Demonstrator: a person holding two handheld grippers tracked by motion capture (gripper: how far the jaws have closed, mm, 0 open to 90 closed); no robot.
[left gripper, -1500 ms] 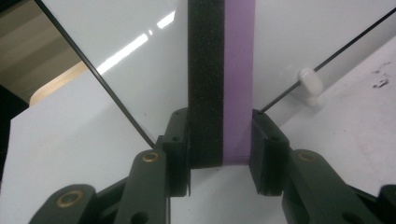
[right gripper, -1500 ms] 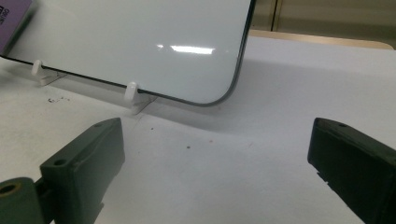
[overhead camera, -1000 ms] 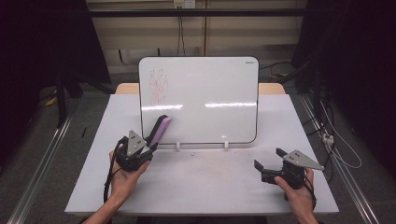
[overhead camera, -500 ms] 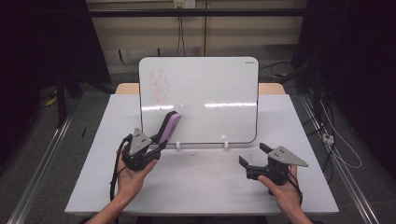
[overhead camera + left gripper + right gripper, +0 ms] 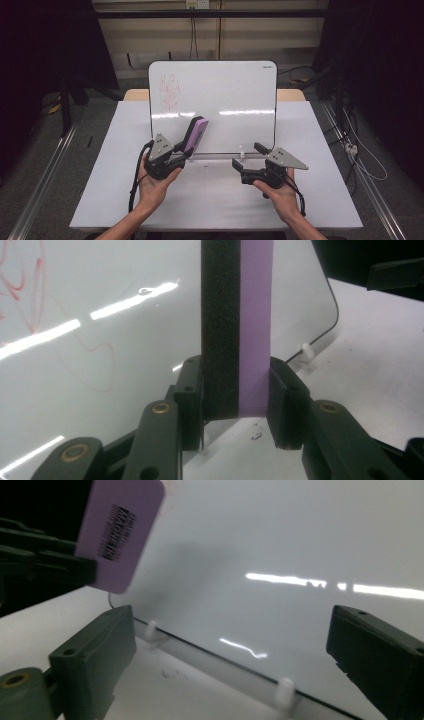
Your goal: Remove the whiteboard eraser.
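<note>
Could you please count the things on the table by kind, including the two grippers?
Whiteboard: 1
Purple eraser: 1
Grippers, left gripper and right gripper: 2
Total: 4

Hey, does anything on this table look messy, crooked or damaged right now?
Nothing looks damaged or askew. The whiteboard stands upright with red scribbles in its upper left corner. Small dark specks lie on the table by its lower edge. The left gripper holds the purple eraser.
</note>
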